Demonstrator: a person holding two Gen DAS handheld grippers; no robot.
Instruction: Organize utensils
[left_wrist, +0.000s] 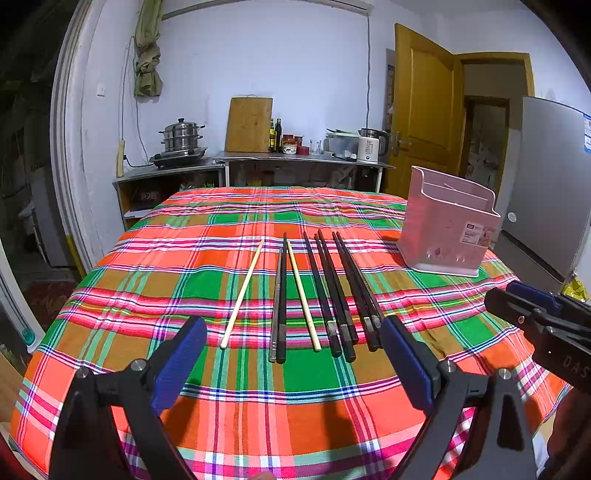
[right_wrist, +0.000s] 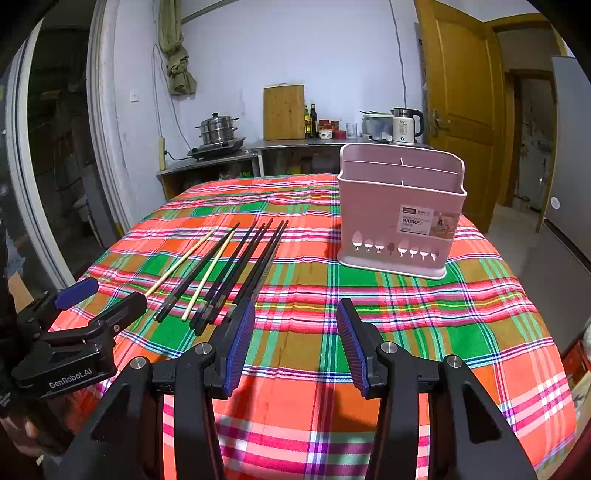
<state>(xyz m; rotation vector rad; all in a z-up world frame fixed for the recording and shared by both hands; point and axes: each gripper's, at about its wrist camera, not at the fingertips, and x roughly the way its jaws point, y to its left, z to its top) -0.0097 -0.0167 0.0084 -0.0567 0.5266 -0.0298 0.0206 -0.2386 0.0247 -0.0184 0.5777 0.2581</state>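
Left wrist view shows our left gripper with fingers spread wide and empty, hovering just near of the chopsticks that lie side by side on the plaid tabletop. Further right, our right gripper also hangs empty, fingers apart. Far right stands the pink basket, upright and seemingly empty. We judge nothing is sorted yet; next we must close on one chopstick's near end.

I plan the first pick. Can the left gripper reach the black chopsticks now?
Probably yes: the left gripper is open, the black chopsticks lie just ahead on the tablecloth, nothing between.
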